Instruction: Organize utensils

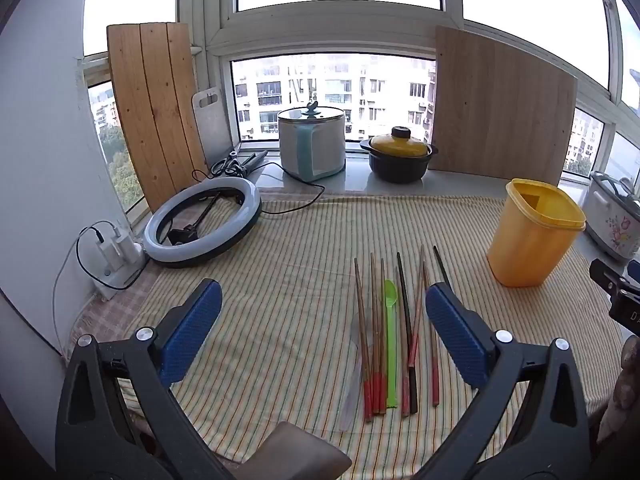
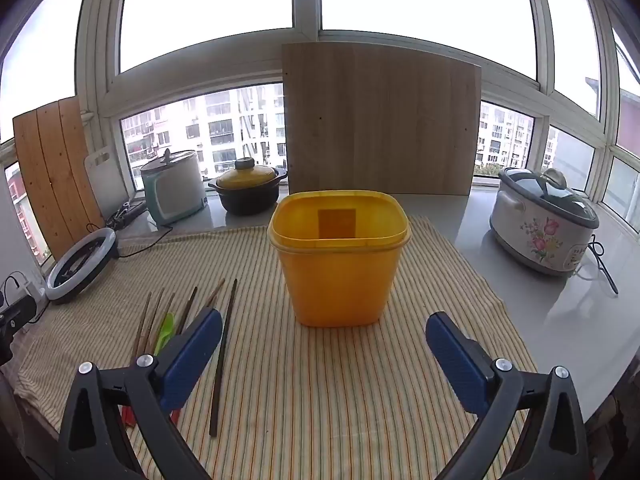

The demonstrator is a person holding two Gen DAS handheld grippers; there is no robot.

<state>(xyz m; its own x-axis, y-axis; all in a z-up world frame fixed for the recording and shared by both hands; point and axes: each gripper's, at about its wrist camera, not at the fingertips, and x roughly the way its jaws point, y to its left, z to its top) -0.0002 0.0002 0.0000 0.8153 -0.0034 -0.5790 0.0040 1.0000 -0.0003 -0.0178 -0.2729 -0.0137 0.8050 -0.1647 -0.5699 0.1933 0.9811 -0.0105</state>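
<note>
Hovering wide apart and empty, the left claw (image 1: 324,330) could pinch several bunched chopsticks (image 1: 376,344) (mid-table, near edge) at once, scattering them short of the yellow bin (image 1: 534,234).

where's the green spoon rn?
Left wrist view, centre: the green spoon lies flat on the striped cloth among the chopsticks, left of the yellow container.

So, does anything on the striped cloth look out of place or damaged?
Nothing looks damaged or spilled. The red-tipped wooden chopsticks, dark chopsticks and green plastic spoon lie loose on the cloth, a few crossing, and the yellow plastic container stands upright and empty.
</note>
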